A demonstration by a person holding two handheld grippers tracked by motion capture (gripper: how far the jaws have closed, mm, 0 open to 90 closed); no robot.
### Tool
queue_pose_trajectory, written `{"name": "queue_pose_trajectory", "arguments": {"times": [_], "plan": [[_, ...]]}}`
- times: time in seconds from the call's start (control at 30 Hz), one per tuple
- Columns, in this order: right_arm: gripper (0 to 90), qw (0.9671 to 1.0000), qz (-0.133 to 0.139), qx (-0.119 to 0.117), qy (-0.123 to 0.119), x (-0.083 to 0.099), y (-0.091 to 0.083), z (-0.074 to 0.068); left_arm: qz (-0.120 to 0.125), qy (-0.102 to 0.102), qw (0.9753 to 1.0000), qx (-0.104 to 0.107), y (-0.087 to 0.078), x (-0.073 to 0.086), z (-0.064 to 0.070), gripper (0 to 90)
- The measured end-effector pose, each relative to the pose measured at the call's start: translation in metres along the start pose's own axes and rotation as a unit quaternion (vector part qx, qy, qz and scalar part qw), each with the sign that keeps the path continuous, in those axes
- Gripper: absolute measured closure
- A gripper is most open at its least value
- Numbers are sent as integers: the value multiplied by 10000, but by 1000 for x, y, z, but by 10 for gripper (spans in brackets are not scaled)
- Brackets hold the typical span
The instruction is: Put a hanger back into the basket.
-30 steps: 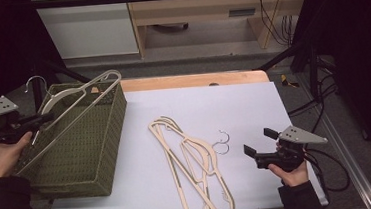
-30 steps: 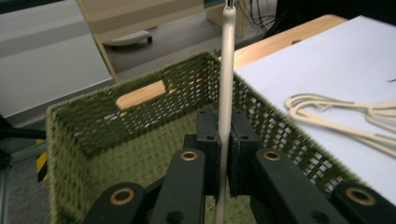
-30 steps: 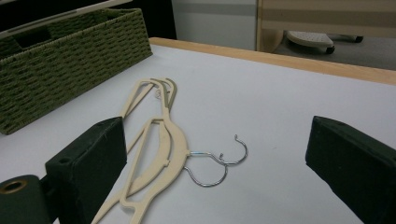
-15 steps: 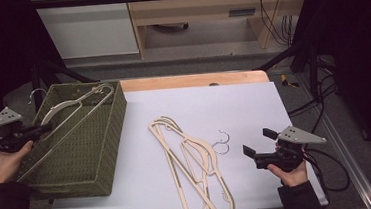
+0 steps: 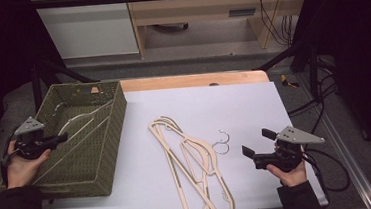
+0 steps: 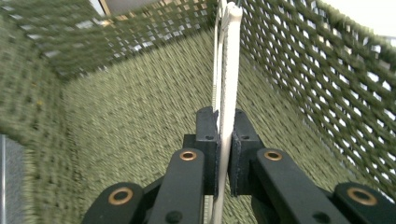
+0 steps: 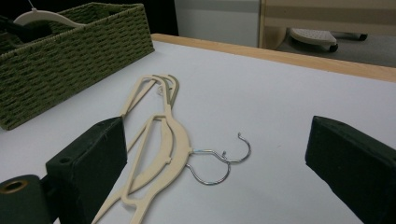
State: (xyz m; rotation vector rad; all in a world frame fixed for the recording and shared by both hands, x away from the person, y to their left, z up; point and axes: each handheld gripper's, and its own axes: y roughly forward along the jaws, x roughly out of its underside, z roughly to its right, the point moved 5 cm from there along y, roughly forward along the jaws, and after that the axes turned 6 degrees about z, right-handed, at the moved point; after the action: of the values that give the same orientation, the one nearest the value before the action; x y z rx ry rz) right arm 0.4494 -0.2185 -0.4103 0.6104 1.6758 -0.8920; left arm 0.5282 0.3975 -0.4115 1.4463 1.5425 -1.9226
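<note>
The left gripper (image 6: 223,140) clamps a cream hanger (image 6: 229,84) inside the green basket (image 5: 115,135); its hook is cut off in the left gripper view. The right gripper (image 5: 257,144) hovers with jaws spread, near two hangers (image 5: 193,159) lying overlapped on the white table (image 5: 213,102).

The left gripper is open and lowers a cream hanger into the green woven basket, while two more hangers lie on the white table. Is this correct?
Not quite. The left gripper is shut on the cream hanger, not open: the left gripper view shows both jaws pressed against its bar. The rest holds: the hanger is inside the green woven basket, and two more hangers lie on the white table.
</note>
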Motion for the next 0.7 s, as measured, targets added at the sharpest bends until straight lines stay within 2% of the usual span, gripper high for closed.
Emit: {"name": "queue_pose_trajectory", "arguments": {"times": [0.07,0.23,0.3,0.4,0.5,0.6,0.7], "plan": [[61,10000,1,-1,0,0,0,0,-28,25,10000,10,1,0,3,841],[63,10000,4,-27,-34,-1,-1,-1,-333,132,9993,95,4,3,13,825],[63,10000,17,-20,-9,-1,0,-2,-502,181,9985,150,5,4,17,818],[62,10000,-13,-43,-31,0,1,-4,-615,368,9973,169,7,6,23,810],[63,10000,-16,-68,-36,0,2,-5,-712,397,9963,260,8,6,26,783],[63,9999,-50,-107,-95,0,2,-5,-893,692,9932,269,13,8,32,774],[64,9999,-46,-105,-91,0,2,-6,-885,680,9934,276,13,8,32,772]]}}
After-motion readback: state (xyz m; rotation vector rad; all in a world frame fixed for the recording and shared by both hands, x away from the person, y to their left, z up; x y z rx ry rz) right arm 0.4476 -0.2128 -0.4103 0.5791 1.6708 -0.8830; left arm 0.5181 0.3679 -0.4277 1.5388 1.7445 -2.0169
